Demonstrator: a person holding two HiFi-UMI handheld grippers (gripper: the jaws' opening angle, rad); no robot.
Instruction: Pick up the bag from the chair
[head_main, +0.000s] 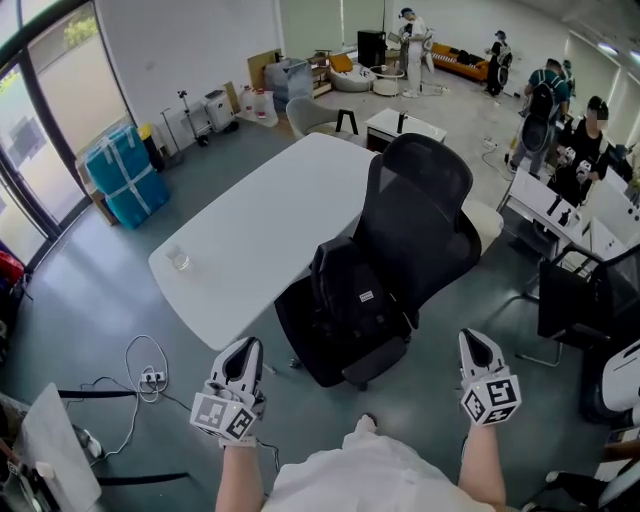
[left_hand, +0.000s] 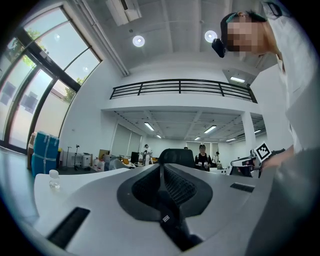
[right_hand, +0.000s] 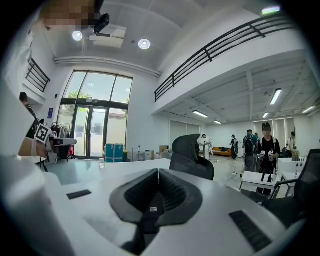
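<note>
A black bag (head_main: 350, 295) rests on the seat of a black mesh-backed office chair (head_main: 425, 215), leaning on its backrest. The chair stands at the near corner of a white table (head_main: 270, 230). My left gripper (head_main: 250, 346) is held low, short of the chair and to the left of it, jaws shut and empty. At the same height, right of the chair, my right gripper (head_main: 474, 340) is also shut on nothing. In the left gripper view the gripper (left_hand: 161, 165) points level and the chair's headrest (left_hand: 176, 155) shows over it. From the right gripper (right_hand: 158, 170) the chair (right_hand: 192, 156) appears, the bag hidden.
A small clear bottle (head_main: 179, 258) stands on the table's left edge. Cables and a power strip (head_main: 150, 376) lie on the floor at the left. Blue crates (head_main: 125, 172) sit by the window. Desks (head_main: 545, 200), a dark monitor (head_main: 590, 290) and several people (head_main: 585, 140) fill the right.
</note>
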